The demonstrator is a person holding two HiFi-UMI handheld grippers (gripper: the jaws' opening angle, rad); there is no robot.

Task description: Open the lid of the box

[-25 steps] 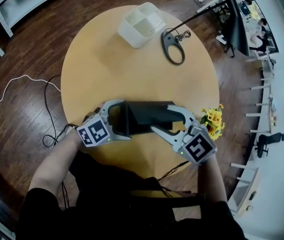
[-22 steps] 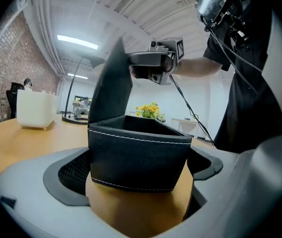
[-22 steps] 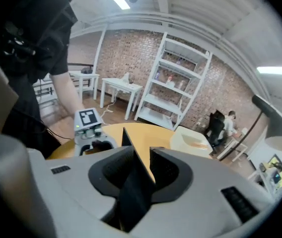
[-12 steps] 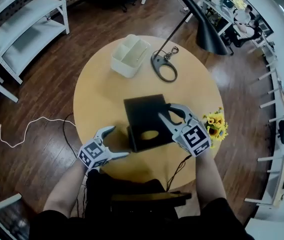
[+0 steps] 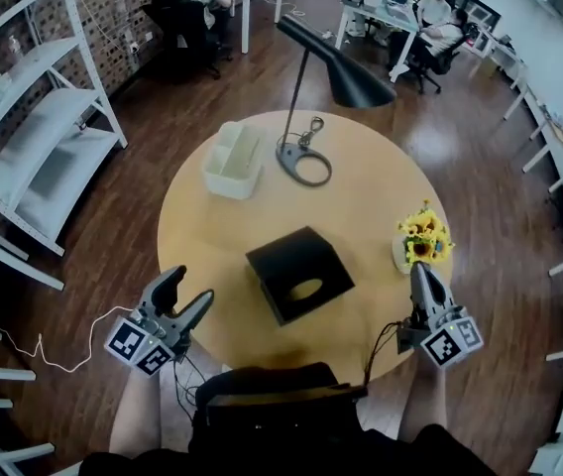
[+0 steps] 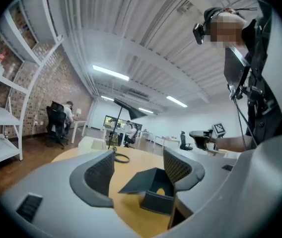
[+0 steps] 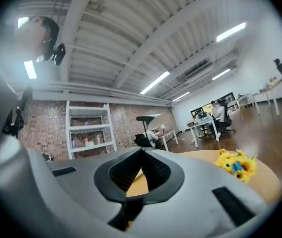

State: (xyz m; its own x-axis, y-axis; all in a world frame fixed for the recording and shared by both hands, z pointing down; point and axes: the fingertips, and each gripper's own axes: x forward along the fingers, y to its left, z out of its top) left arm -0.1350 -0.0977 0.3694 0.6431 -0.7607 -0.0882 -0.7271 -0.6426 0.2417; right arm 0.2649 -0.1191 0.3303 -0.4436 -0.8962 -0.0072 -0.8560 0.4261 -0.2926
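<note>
A black box (image 5: 299, 274) with an oval hole in its top stands alone in the middle of the round wooden table (image 5: 212, 226). My left gripper (image 5: 190, 291) hangs off the table's near-left edge, well apart from the box. Its jaws are closing, a gap still shows, and nothing is between them. In the left gripper view the box (image 6: 153, 187) lies beyond the left gripper (image 6: 138, 170), with a dark panel tilted up. My right gripper (image 5: 422, 278) is at the near-right edge, shut and empty, as the right gripper (image 7: 142, 170) view confirms.
A white divided tray (image 5: 232, 162) and a black desk lamp (image 5: 304, 164) stand at the table's far side. A pot of yellow flowers (image 5: 420, 238) sits at the right edge, close to my right gripper. White shelves (image 5: 44, 137) stand to the left. People sit at desks far off.
Both grippers have let go of the box and drawn back to the table's near edge. Both jaws have narrowed, the right fully. The head view has lifted, so the room shows.
</note>
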